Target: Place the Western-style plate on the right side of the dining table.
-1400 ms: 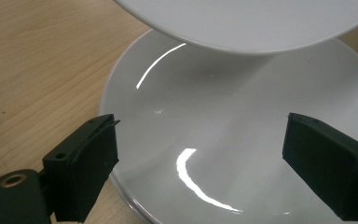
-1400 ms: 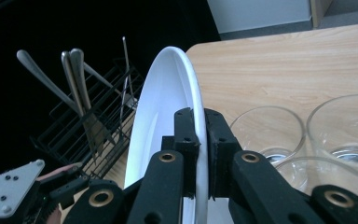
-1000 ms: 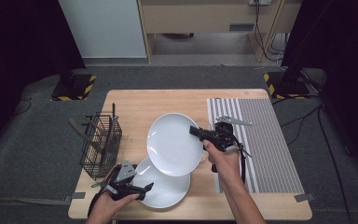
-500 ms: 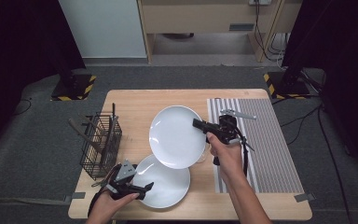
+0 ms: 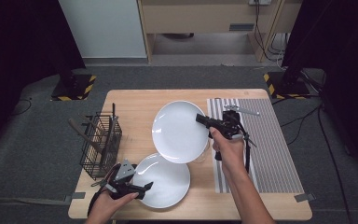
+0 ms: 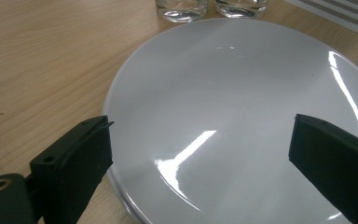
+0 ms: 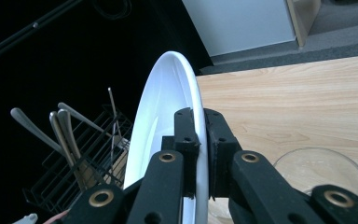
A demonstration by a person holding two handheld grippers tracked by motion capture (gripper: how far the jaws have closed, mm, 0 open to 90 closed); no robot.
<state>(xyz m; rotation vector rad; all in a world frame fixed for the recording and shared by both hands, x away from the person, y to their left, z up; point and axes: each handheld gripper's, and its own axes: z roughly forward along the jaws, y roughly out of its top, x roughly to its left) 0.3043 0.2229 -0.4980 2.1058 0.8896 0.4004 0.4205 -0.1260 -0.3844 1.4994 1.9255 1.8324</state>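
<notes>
**Plate lifted on edge, second plate waiting on the table**

Plates are the business here, and the wire basket (image 5: 100, 144) of cutlery at the table's (image 5: 135, 100) left edge serves as landmark. In the high view, the right gripper (image 5: 204, 120) holds a white raised plate (image 5: 179, 132) well to the right of the basket, tilted up off the wood, probably so it can be carried clear of the other dish. Between basket and raised plate, nearer the person, lies a flat plate (image 5: 165, 182); the left gripper (image 5: 142, 188) rests at its rim, beside the basket's near corner.

From the left gripper view, its jaws stand wide apart over the flat plate (image 6: 242, 121), touching nothing; two glasses (image 6: 182, 9) stand beyond.

Along the right gripper view, the jaws are clamped on the raised plate's (image 7: 168, 107) rim, pinching the thin edge for a firm hold, with the basket (image 7: 79, 163) behind.
</notes>
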